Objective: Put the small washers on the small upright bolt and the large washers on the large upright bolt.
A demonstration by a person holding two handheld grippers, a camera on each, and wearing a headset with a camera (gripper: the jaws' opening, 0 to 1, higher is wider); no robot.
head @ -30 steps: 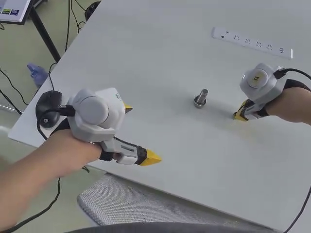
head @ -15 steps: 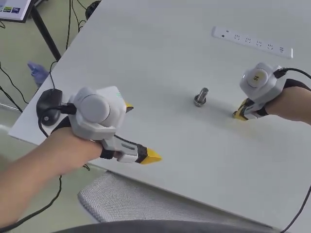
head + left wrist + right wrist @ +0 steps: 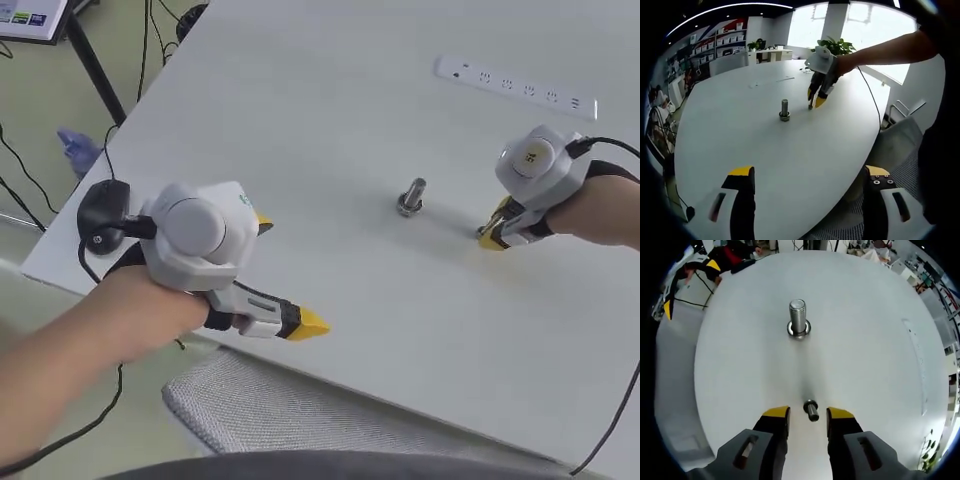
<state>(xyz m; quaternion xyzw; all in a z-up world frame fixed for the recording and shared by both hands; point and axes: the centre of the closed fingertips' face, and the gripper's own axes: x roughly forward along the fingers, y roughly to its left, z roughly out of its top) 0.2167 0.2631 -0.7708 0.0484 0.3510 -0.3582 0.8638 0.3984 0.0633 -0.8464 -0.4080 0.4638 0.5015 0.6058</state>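
Right claw (image 3: 491, 234): tips down close to the worktop (image 3: 330, 120), jaws parted with one on each side of the small bolt (image 3: 811, 410). In the right gripper view I see a gap on both sides, so it grips nothing.
Left claw (image 3: 809, 172): jaws spread wide and empty, held over the near edge of the worktop, well apart from both bolts.
Small bolt: stands upright on its head between my right jaws, near the large bolt (image 3: 798, 315).
Large bolt: upright near the middle of the worktop, with a ring (image 3: 799, 330) at its foot. I cannot tell whether that is a washer or the bolt's own head.
How it handles: I take the small bolt for steel, so stiff and light, with a smooth, slippery shank. It balances on a narrow head, and a sideways nudge from one jaw would likely tip it.
Where to hold: mid-shank, both jaws closing evenly and square to it. A washer I would take by its outer rim, leaving the hole free to drop over the thread.
Risk: a thin washer lies flush on the worktop and may slide away from the tips.
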